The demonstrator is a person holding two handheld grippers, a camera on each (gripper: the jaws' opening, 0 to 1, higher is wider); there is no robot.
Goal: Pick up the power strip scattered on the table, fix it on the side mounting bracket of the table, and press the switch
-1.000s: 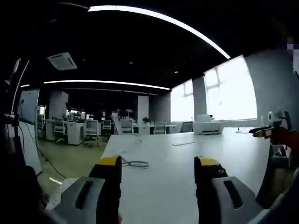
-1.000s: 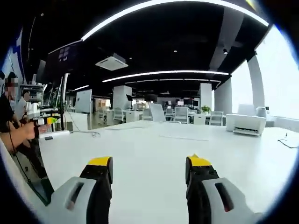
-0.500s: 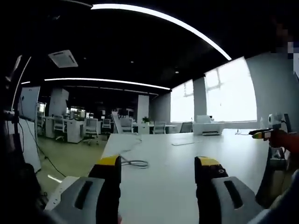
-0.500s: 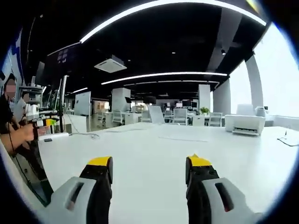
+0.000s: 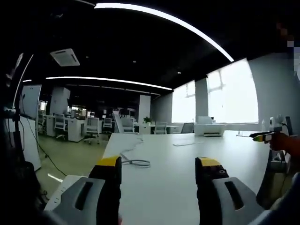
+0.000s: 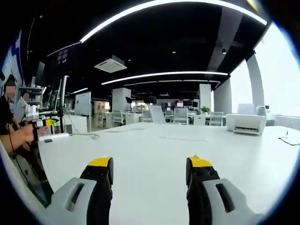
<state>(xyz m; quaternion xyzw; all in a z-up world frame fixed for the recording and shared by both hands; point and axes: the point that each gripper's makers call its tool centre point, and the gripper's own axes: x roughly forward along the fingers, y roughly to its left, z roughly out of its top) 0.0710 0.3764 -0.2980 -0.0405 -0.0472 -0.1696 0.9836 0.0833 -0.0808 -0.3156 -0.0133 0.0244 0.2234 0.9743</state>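
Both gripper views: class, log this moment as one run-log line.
left hand-held gripper: open, empty | right hand-held gripper: open, empty | white table: cable lying loose | power strip: not grasped

Left tool (image 5: 159,168): jaws spread wide, nothing between them, held level above the worktop (image 5: 178,159). Right tool (image 6: 149,168): jaws likewise apart and empty, held level. A hand (image 6: 21,136) grips the left tool at the right gripper view's left edge.

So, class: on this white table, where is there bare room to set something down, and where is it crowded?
Bare: the wide white table ahead of the right gripper, up to the printer at the far right. Also ahead of the left gripper, right of the cable. Crowded: the table's left edge, where a person's hand works.
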